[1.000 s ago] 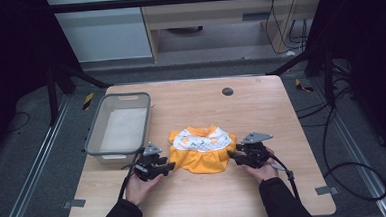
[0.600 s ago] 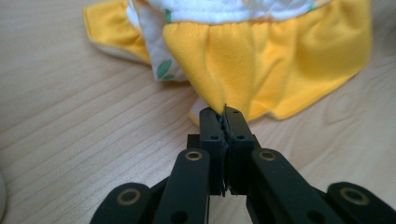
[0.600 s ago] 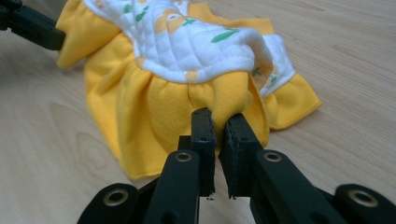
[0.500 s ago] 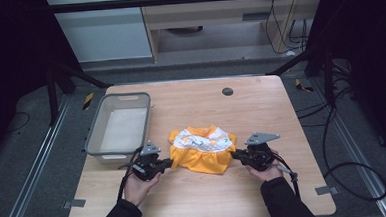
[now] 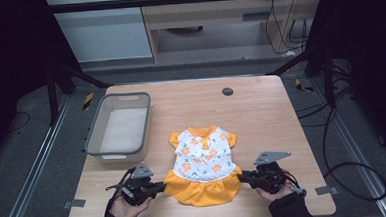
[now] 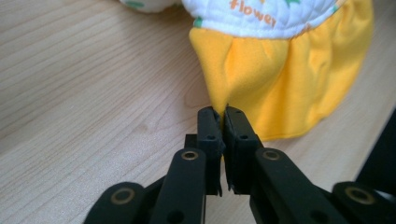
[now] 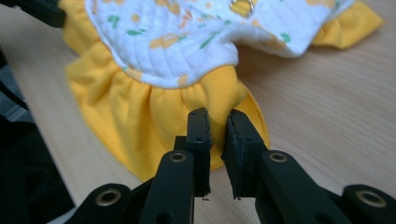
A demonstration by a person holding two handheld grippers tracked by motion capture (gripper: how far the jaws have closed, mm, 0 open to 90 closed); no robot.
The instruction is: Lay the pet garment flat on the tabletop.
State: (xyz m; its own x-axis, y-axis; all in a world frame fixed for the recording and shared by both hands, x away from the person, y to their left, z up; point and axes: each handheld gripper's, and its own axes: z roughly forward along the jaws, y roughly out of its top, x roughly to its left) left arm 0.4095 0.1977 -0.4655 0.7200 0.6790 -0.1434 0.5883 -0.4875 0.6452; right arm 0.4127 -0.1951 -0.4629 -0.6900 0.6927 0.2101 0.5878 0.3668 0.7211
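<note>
- Right now the small dress (image 5: 202,165) is lying flat in the lower middle of the high view, on the counter (image 5: 261,115), collar pointing up the frame and orange skirt hem toward the bottom edge
- At lower left of that view, the left gripper (image 5: 161,186) is pinching the left corner of the skirt; in the left gripper view its jaws are standing clenched on a fold of the orange fabric (image 6: 261,79)
- At lower right, the right gripper (image 5: 242,178) is sitting at the opposite skirt corner; in the right gripper view its jaws are standing slightly parted around the orange ruffle (image 7: 205,100), so it looks to be either just letting go or only loosely holding
- Judging from this, the step in hand is spreading the garment flat by its two hem corners; the next move is likely calling for a firm, even grip on both sides before any fold or lift
- Edges matter here: the hem is lying near the counter's bottom edge, so pulling further down the frame is risking the fabric sliding off
- Open room is lying up the frame and to the right, where bare wood is stretching wide; the grey bin (image 5: 119,126) at upper left is standing just beside the dress's sleeve, limiting sweep that way
</note>
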